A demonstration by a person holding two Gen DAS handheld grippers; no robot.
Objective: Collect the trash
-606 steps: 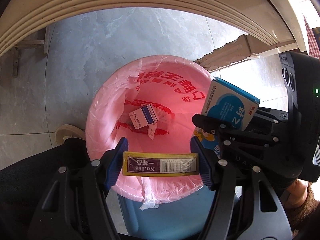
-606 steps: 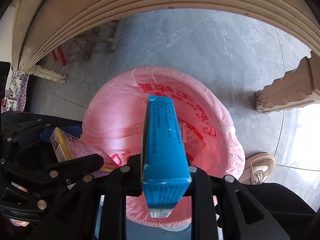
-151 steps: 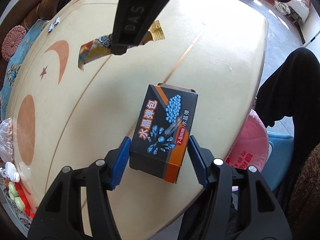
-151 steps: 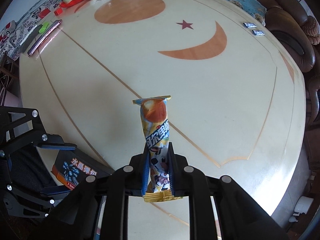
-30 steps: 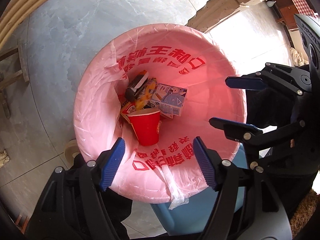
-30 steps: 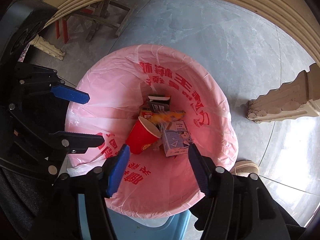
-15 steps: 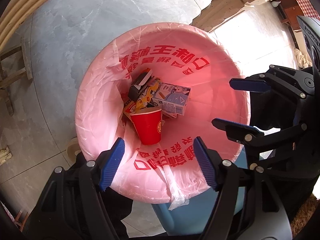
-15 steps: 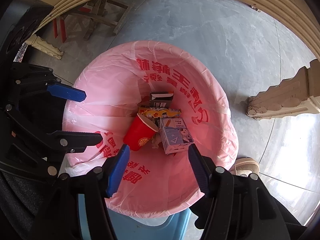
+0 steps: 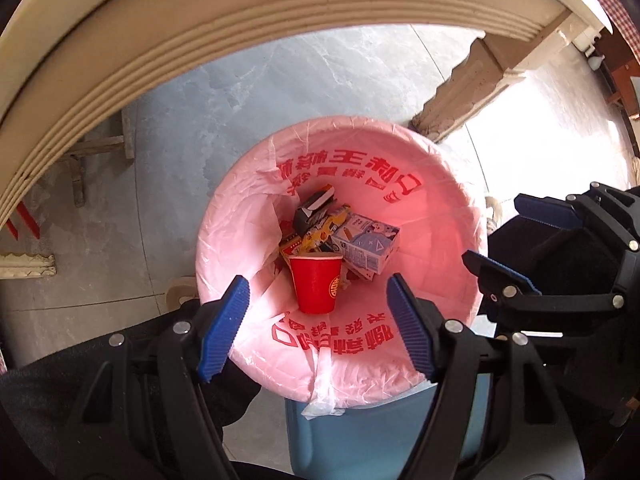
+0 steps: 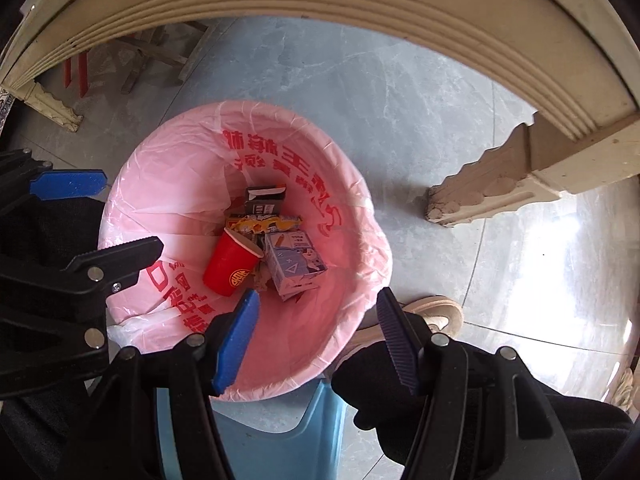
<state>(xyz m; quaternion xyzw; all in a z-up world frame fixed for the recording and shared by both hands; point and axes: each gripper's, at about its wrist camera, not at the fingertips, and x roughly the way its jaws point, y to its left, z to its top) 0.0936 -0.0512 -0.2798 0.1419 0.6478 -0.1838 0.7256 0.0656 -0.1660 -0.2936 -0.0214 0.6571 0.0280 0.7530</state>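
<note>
Both grippers, left gripper point(image 9: 316, 328) and right gripper point(image 10: 316, 338), are held apart and empty above the bin point(image 9: 448, 216). Trash is seen at its bottom: 1 red cup point(image 9: 317, 284), 1 carton point(image 9: 366, 246), wrappers. Dropping seems done; next, more trash must be fetched from elsewhere.

Both views are brightly lit by daylight, and strong glare is thrown on the floor tiles point(image 10: 560, 240) at the right. Straight lines are bent by fisheye distortion, the corners are vignetted black, and slight blur is seen at the table edge point(image 9: 240, 20).
</note>
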